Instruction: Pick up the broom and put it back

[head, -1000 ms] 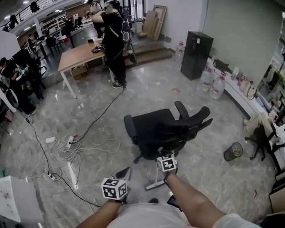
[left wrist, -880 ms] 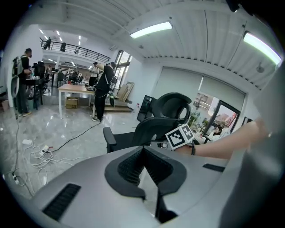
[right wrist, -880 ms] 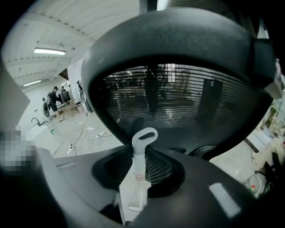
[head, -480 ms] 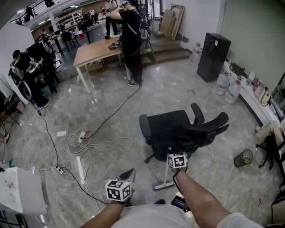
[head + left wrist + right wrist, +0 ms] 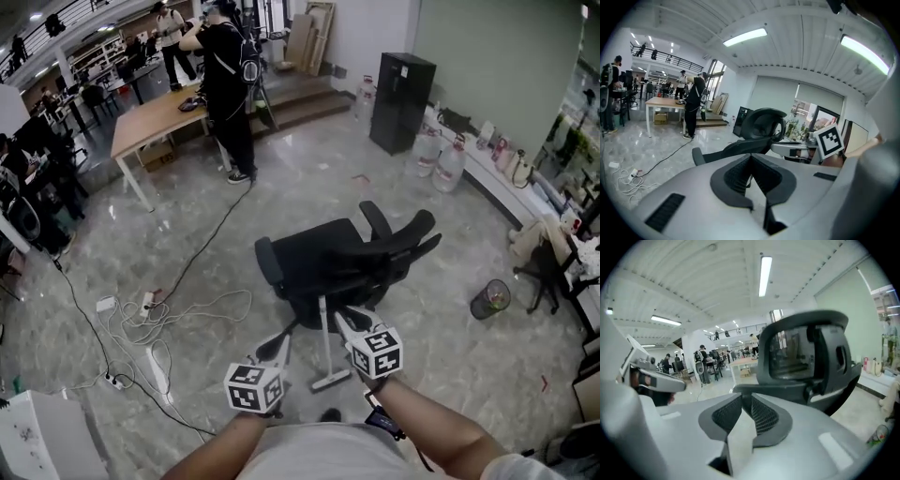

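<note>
The broom (image 5: 324, 342) has a pale grey handle and a flat head (image 5: 329, 382) on the floor. It stands nearly upright, its top against the front of the black office chair (image 5: 328, 258). My right gripper (image 5: 340, 317) hangs just right of the handle's upper part. Its jaws are closing, and I see nothing of the broom between them in the right gripper view (image 5: 743, 401), where the chair back (image 5: 806, 352) fills the view ahead. My left gripper (image 5: 279, 345) is left of the handle and apart from it. Its pads meet at the tips (image 5: 750, 159), empty.
Cables and power strips (image 5: 150, 323) sprawl on the marble floor to the left. A white box (image 5: 42, 436) stands at lower left and a small bin (image 5: 490, 298) at right. Further back are a wooden table (image 5: 155, 117), standing people (image 5: 230, 84), a black cabinet (image 5: 401, 89) and water jugs (image 5: 450, 161).
Both grippers have risen. The right one came up from low on the handle, so more of the handle shows. The broom's head stayed on the floor.
</note>
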`<state>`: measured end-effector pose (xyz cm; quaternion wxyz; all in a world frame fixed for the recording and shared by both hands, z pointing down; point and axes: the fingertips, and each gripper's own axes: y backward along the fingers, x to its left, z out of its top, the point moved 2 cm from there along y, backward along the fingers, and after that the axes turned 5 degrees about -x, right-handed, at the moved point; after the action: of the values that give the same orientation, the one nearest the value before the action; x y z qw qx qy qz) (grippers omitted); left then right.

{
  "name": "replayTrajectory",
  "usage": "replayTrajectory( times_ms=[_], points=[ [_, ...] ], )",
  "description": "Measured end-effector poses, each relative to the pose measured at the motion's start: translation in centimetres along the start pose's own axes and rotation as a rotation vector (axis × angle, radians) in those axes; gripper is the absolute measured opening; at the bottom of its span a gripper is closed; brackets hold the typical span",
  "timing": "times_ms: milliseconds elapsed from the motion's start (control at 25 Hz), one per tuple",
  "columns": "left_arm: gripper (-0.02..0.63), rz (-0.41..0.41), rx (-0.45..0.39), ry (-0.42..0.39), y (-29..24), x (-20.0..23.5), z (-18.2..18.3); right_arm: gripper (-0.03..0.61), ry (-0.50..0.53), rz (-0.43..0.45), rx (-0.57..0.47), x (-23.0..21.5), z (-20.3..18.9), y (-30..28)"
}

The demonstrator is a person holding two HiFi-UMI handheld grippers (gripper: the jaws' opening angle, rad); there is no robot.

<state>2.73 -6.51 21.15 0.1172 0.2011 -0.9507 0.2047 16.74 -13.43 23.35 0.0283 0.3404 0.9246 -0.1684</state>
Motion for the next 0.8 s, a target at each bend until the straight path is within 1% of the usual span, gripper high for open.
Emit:
replayTrajectory(
  times_ms=[160,280,440,560,680,800],
  points=[
    [0.008,-0.069,-0.076,-0.023,-1.6,-4.8,3.5,0.038,0.041,0.032,-0.134,1.8,5.9,5.5],
    [0.008,-0.106,-0.135,-0.052,-2.3,-8.2,6.4,0.017,0.037,0.053,-0.196,2.9,8.7,8.6],
    [0.008,-0.133,-0.188,-0.068,-2.7,-11.1,8.8,0.003,0.020,0.068,-0.225,4.1,10.1,10.7],
    [0.006,-0.144,-0.188,-0.077,-3.1,-11.9,9.1,0.002,0.009,0.075,-0.220,4.2,10.2,10.7],
    [0.008,-0.140,-0.187,-0.103,-3.3,-12.1,9.4,0.002,0.000,0.075,-0.216,3.8,10.7,10.4],
    [0.008,-0.134,-0.189,-0.104,-3.4,-12.0,9.7,0.002,-0.002,0.081,-0.220,3.5,11.1,10.1]
  ],
)
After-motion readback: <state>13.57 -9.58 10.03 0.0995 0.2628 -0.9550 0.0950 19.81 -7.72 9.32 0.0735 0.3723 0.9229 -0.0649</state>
